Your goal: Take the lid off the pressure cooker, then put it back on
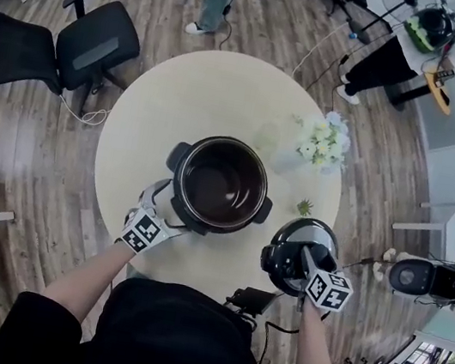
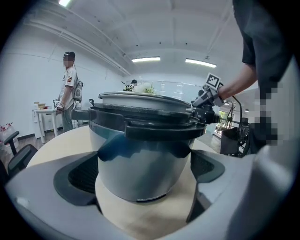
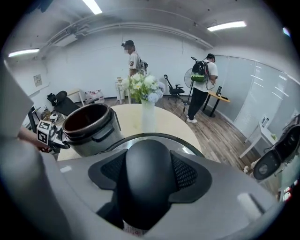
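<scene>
Looking from the head view first: what is hidden?
– My own torso covers the 6 o'clock edge of the table. The pressure cooker sits just below the table's centre, open, and its inside is too dark to tell whether anything is in it. The left gripper is at the cooker's 8 o'clock, with its tips tucked against the body, so the jaws cannot be read from above.

And the lid?
– The lid is at the cooker's 4 o'clock, over the table's rim. Only its steel far half shows, since the right gripper covers the rest. I cannot tell whether it rests on the table or hangs clear.

How do the jaws stand?
– In the left gripper view they are spread wide. The cooker's steel wall fills the gap and both pads lie against it. In the right gripper view they are about half apart and clamped on the lid's black knob. The knob hides nearly all of the lid, leaving only a rim arc.

Does any view add something?
– The right gripper view shows the cooker at 10 o'clock and flowers at 12. The left gripper view shows the right gripper at 2 o'clock, but what it carries is hard to make out there.
</scene>
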Demonstrator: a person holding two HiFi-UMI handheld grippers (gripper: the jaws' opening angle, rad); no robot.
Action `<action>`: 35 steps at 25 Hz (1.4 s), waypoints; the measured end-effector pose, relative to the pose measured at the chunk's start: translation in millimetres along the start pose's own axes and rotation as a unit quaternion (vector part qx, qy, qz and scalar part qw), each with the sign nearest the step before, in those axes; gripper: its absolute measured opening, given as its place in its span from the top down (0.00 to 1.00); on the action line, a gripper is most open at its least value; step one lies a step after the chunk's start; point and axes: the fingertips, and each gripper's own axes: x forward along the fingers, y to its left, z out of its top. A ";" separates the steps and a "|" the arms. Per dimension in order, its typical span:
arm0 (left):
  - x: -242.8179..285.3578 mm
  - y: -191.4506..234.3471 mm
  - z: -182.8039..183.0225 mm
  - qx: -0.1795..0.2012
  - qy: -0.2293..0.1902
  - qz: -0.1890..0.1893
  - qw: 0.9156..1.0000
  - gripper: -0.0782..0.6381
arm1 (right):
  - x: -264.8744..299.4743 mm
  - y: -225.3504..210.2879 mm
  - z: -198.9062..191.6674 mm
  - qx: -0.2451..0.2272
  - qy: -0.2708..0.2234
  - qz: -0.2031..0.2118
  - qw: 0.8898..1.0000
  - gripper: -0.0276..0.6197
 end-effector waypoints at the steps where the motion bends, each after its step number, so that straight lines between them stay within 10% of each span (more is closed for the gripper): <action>1: 0.2 -0.3 0.1 0.000 0.001 0.000 1.000 0.07 | 12.0 -0.5 -9.7 -0.001 0.011 0.002 1.000 0.51; 15: -0.8 0.6 -0.7 -0.002 0.021 -0.001 1.000 0.07 | 144.2 57.4 -83.7 -0.015 0.095 0.066 0.993 0.51; 35: -0.2 0.7 -0.6 0.000 0.032 0.002 0.999 0.07 | 158.4 62.6 -99.0 -0.009 0.171 0.058 0.984 0.50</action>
